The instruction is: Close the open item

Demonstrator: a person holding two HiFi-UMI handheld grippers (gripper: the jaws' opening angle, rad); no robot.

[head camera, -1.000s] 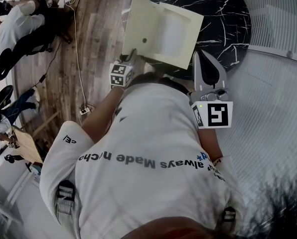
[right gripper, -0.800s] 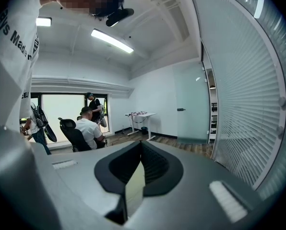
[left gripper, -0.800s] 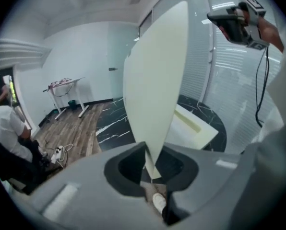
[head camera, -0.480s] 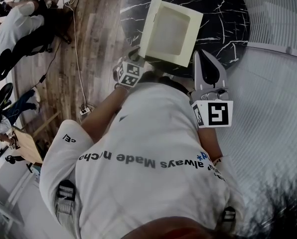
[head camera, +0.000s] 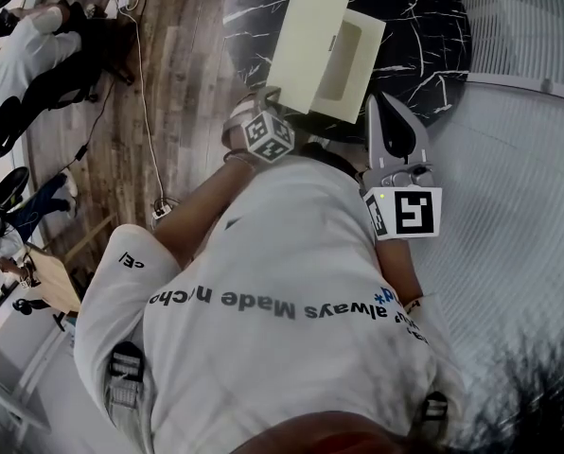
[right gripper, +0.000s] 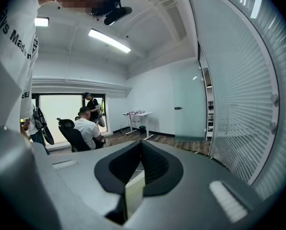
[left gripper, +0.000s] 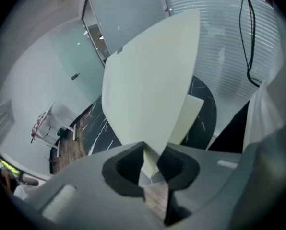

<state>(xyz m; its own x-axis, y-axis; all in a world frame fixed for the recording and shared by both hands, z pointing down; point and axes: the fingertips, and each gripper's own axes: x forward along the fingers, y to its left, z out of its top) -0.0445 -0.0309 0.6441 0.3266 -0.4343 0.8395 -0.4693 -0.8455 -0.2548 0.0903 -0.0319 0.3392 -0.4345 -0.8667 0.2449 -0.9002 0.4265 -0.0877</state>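
Cream box lid point(left gripper: 148, 80) lies between the opening jaws of the left hand-held gripper point(left gripper: 150, 152).

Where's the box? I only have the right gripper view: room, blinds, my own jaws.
Observer: It shows in the head view. The cream box sits on the black marble table, close by the tip of the right hand-held gripper.
Operator: Lid down?
Observer: Not yet. The lid leans over the box at a slant, part open.
Operator: Left on it?
Observer: In the left gripper view, the lid's corner stands between the jaws of the left hand-held gripper, and those jaws are opening.
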